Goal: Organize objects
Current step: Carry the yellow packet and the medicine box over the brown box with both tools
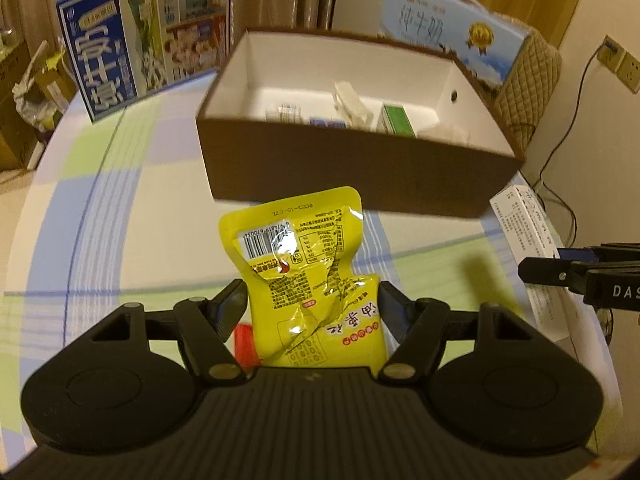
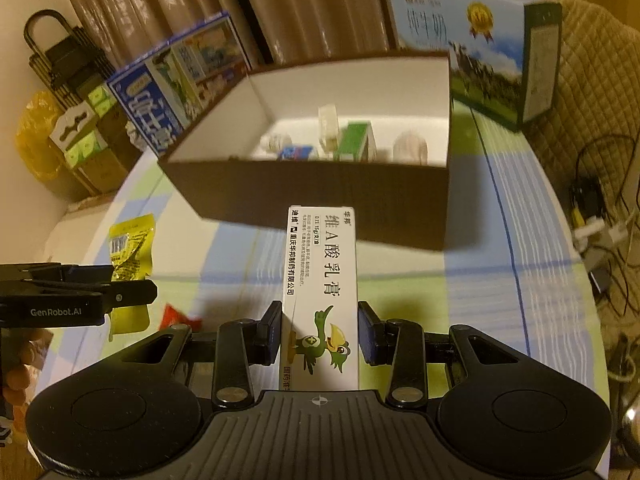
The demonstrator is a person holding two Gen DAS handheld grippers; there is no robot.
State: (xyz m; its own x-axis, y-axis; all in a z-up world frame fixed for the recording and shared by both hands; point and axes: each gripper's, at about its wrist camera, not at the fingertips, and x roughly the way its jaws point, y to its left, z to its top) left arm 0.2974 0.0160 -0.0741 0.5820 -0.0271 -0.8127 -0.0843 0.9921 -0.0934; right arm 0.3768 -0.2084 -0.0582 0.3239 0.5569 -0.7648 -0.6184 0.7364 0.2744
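My left gripper (image 1: 312, 294) is shut on a crinkled yellow snack packet (image 1: 304, 256), which sticks up between its fingers above the tablecloth. In the right wrist view my right gripper (image 2: 320, 322) is shut on a tall white medicine box (image 2: 322, 272) printed with a green bird, its blue pads (image 2: 370, 332) against both sides. Just beyond both stands an open brown box (image 1: 352, 168) with a white inside, holding several small packages. The left gripper (image 2: 116, 280) with the yellow packet (image 2: 132, 240) shows at the left of the right wrist view, and the right gripper (image 1: 560, 268) at the right edge of the left wrist view.
A small red wrapper (image 2: 178, 318) lies on the checked tablecloth (image 2: 500, 272) between the grippers. A dark blue milk carton (image 1: 140, 40) stands back left of the brown box and a light blue one (image 1: 452, 36) back right. A quilted chair (image 2: 592, 100) and floor cables (image 2: 600, 240) are right of the round table.
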